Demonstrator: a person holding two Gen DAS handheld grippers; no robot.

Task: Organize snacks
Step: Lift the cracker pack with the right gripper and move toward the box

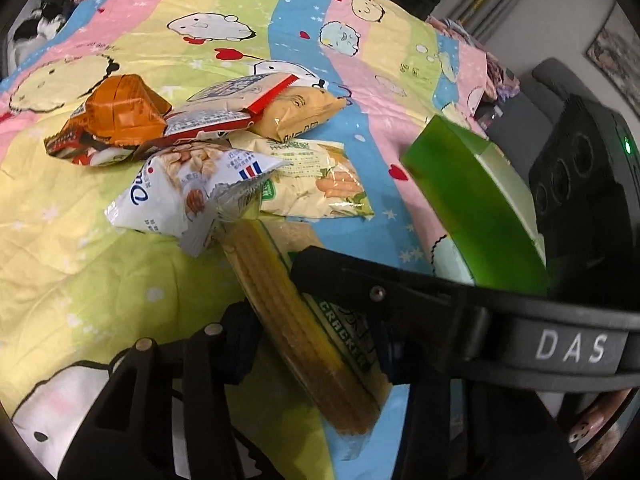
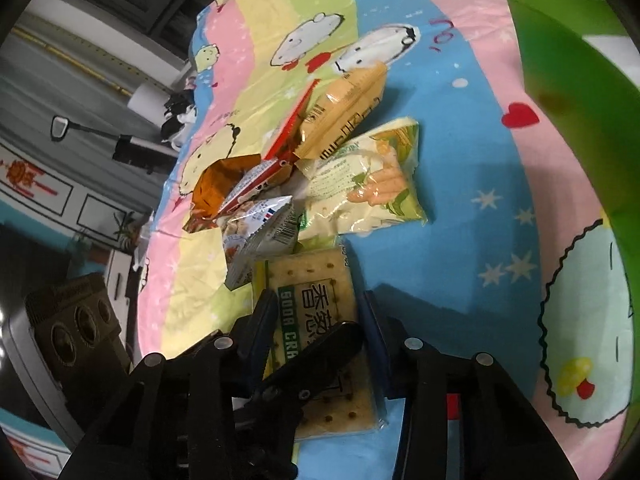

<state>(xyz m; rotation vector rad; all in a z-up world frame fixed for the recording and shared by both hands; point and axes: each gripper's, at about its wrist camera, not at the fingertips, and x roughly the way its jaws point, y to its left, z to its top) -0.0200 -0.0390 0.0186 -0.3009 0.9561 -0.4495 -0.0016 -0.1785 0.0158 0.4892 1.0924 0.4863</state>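
Observation:
A soda cracker pack [image 1: 276,292] [image 2: 312,280] lies on the cartoon bedspread [image 1: 80,248], its far end tucked under the snack pile. My left gripper [image 1: 310,344] is shut on the pack's long sides, blue pads against it. My right gripper [image 2: 316,316] is shut on the same pack from the other side. The right gripper's finger [image 1: 340,276] crosses over the pack in the left wrist view. In the right wrist view the left gripper's finger [image 2: 320,356] lies across the pack's face.
The pile holds a white nut bag [image 1: 180,196] [image 2: 260,236], a corn-stick bag [image 1: 316,184] [image 2: 368,176], a yellow bag [image 1: 304,112], a red-edged bag [image 1: 224,116] and an orange pack [image 1: 124,108]. A green box [image 1: 472,200] [image 2: 580,100] stands to the right.

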